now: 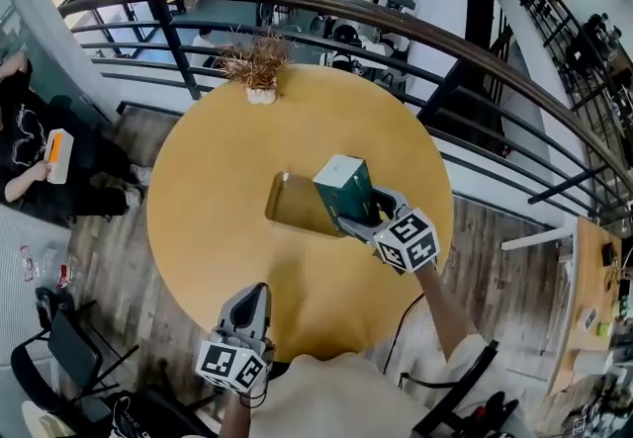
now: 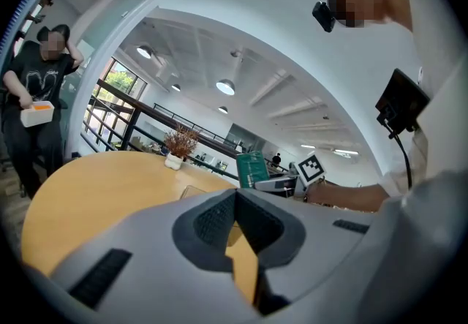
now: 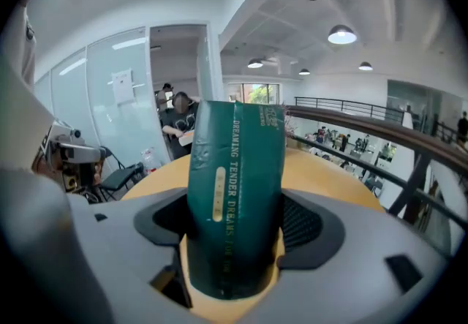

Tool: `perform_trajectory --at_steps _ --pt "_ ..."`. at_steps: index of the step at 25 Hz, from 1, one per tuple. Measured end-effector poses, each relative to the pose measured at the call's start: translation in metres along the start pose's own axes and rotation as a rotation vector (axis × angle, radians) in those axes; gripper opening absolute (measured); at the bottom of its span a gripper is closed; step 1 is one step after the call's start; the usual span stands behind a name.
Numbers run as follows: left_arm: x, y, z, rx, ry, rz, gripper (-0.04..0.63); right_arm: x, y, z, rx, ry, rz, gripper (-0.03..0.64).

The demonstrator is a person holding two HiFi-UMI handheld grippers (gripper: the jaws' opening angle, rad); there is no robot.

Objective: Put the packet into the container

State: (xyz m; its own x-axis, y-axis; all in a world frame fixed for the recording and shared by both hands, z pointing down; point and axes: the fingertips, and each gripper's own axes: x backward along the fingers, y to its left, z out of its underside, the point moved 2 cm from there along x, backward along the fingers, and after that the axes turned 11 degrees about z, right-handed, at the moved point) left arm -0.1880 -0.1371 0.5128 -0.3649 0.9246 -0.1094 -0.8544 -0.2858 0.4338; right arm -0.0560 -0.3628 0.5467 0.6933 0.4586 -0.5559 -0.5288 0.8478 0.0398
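A dark green packet (image 1: 343,187) with gold print stands upright between the jaws of my right gripper (image 1: 368,214), which is shut on it. It hangs over the right end of a shallow clear container (image 1: 295,205) in the middle of the round yellow table (image 1: 208,179). In the right gripper view the packet (image 3: 235,191) fills the gap of the right gripper (image 3: 234,246). My left gripper (image 1: 249,312) is at the table's near edge, shut with nothing in it. The left gripper view shows the left gripper (image 2: 235,207) with its jaws together, and the packet (image 2: 252,169) beyond.
A dried plant in a white pot (image 1: 258,67) stands at the table's far edge. A dark curved railing (image 1: 415,31) runs behind the table. A seated person (image 1: 30,144) is at the left, and a black chair (image 1: 59,357) at the lower left.
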Motion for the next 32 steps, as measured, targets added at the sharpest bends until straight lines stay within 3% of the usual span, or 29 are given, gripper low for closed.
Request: perform_trajectory --at_steps 8,16,32 --pt "0.008 -0.001 -0.002 0.001 -0.017 -0.029 0.005 -0.062 0.025 0.003 0.217 0.131 -0.127 0.368" --pt "0.029 0.01 -0.006 0.01 -0.033 -0.09 0.005 -0.097 0.039 0.04 0.475 0.331 -0.178 0.368" --pt "0.043 0.009 -0.007 0.025 -0.054 -0.136 0.005 -0.144 0.047 0.097 0.687 0.634 -0.197 0.368"
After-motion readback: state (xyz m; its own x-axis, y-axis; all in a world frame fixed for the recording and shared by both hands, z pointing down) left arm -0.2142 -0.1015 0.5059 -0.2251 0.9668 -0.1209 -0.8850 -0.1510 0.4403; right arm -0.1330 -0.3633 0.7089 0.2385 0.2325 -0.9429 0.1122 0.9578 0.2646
